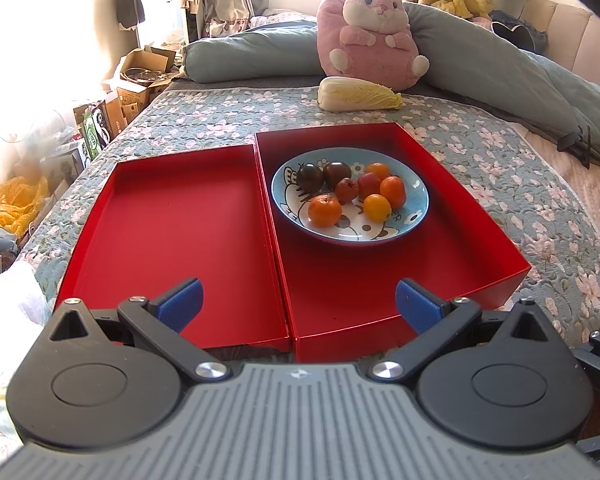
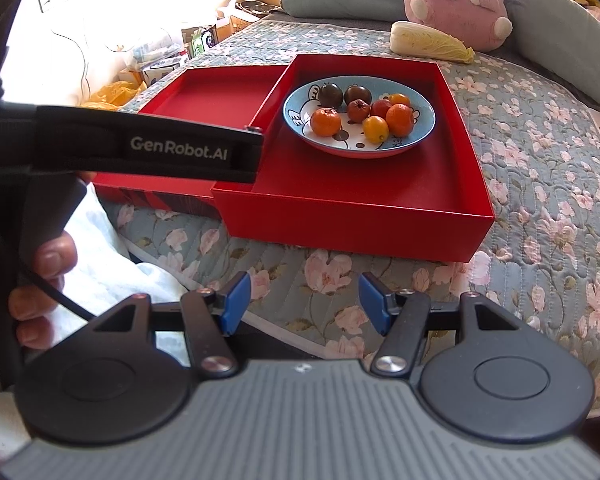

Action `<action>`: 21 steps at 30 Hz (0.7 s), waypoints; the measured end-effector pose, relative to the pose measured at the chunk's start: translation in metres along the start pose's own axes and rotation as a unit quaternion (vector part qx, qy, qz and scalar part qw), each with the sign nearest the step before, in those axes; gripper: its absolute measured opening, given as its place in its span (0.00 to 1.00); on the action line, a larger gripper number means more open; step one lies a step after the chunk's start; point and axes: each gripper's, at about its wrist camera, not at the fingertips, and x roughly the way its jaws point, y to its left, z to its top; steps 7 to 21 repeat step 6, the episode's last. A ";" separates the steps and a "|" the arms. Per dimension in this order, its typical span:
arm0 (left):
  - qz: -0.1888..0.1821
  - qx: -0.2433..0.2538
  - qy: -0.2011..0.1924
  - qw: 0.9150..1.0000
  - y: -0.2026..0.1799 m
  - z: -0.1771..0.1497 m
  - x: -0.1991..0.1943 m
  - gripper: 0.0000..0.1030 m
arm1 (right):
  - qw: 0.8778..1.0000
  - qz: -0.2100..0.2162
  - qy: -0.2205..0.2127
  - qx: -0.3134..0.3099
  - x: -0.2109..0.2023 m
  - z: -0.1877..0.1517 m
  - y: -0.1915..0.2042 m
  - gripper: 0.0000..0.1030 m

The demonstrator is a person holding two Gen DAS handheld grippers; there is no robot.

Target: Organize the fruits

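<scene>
A blue patterned plate (image 1: pixel 414 210) (image 2: pixel 424 128) sits in the deeper right red box (image 1: pixel 380 300) (image 2: pixel 360 200). It holds several small fruits: dark tomatoes (image 1: pixel 310 178) (image 2: pixel 331 95), orange mandarins (image 1: pixel 325 211) (image 2: pixel 326 122), a yellow fruit (image 1: pixel 377 207) (image 2: pixel 376 128) and red ones (image 1: pixel 369 185). The shallow left red box (image 1: pixel 172 240) (image 2: pixel 216 96) holds nothing. My left gripper (image 1: pixel 298 304) is open and empty over the near edges of both boxes. My right gripper (image 2: pixel 304 302) is open and empty above the quilt, in front of the right box.
The boxes rest on a floral quilted bed (image 1: pixel 520 184) (image 2: pixel 540 160). A napa cabbage (image 1: pixel 358 94) (image 2: pixel 430 42) and a pink plush toy (image 1: pixel 370 36) (image 2: pixel 460 4) lie behind them. Cardboard boxes and clutter (image 1: pixel 132 88) stand left of the bed. The left gripper's strap (image 2: pixel 160 148) crosses the right wrist view.
</scene>
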 end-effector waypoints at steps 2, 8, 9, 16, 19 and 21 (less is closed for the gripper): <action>-0.006 -0.006 -0.007 1.000 0.001 -0.001 -0.002 0.99 | 1.000 0.000 0.000 0.000 0.000 0.000 0.000 0.60; -0.008 -0.016 -0.005 1.000 0.004 -0.001 -0.002 0.99 | 1.000 0.000 -0.001 0.000 0.000 -0.002 0.000 0.60; -0.008 -0.016 -0.005 1.000 0.004 -0.001 -0.002 0.99 | 1.000 0.000 -0.001 0.000 0.000 -0.002 0.000 0.60; -0.008 -0.016 -0.005 1.000 0.004 -0.001 -0.002 0.99 | 1.000 0.000 -0.001 0.000 0.000 -0.002 0.000 0.60; -0.008 -0.016 -0.005 1.000 0.004 -0.001 -0.002 0.99 | 1.000 0.000 -0.001 0.000 0.000 -0.002 0.000 0.60; -0.008 -0.016 -0.005 1.000 0.004 -0.001 -0.002 0.99 | 1.000 0.000 -0.001 0.000 0.000 -0.002 0.000 0.60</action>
